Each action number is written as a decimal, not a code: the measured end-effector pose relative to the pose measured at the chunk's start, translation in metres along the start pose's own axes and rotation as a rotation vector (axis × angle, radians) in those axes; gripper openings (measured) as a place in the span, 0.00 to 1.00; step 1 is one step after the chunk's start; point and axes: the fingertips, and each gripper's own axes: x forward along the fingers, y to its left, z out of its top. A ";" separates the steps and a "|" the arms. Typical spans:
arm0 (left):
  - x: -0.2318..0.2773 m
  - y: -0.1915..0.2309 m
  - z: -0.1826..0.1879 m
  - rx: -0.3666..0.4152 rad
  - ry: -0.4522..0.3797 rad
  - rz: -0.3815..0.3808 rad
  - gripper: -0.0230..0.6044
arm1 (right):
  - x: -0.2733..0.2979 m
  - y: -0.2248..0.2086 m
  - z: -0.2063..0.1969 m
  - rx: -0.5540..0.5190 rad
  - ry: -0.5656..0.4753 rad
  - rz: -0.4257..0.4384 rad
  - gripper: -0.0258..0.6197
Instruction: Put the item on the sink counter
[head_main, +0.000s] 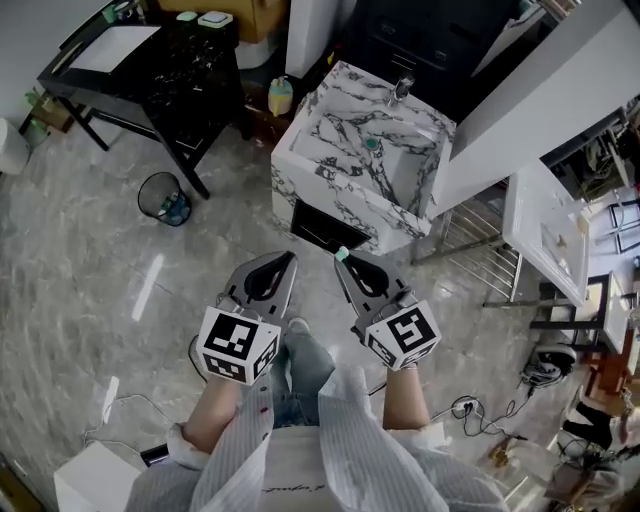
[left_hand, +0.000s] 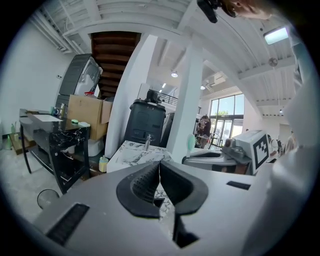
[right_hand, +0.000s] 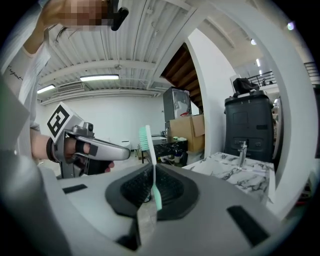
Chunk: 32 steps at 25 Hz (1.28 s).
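Mint-green toothbrush (right_hand: 152, 167), upright, clamped between right gripper (head_main: 345, 265) jaws — bristles above

Toothbrush (head_main: 342, 254) largely concealed inside right tongs (head_main: 341, 263) in head view, teal tip alone exposed, small green item (head_main: 372, 144) in sink (head_main: 345, 85) too small for identification, person's torso (head_main: 300, 465) cut by lower edge

The toothbrush (right_hand: 145, 140) was mint green and white, set against the black ribbed pads and grey body of the right claw (right_hand: 153, 165). The sink's tabletop (head_main: 308, 133) was white marble with dark grey veins. The floor (head_main: 90, 280) was mottled grey, the bottle (head_main: 281, 96) yellow.
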 end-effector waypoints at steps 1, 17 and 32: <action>0.002 0.002 -0.001 -0.008 0.003 0.008 0.06 | 0.003 -0.002 -0.001 0.000 0.005 0.003 0.08; 0.028 0.039 -0.070 -0.135 0.039 0.118 0.06 | 0.053 -0.024 -0.089 0.036 0.134 0.019 0.08; 0.055 0.086 -0.203 -0.164 0.095 0.103 0.06 | 0.132 -0.042 -0.234 -0.104 0.225 -0.037 0.08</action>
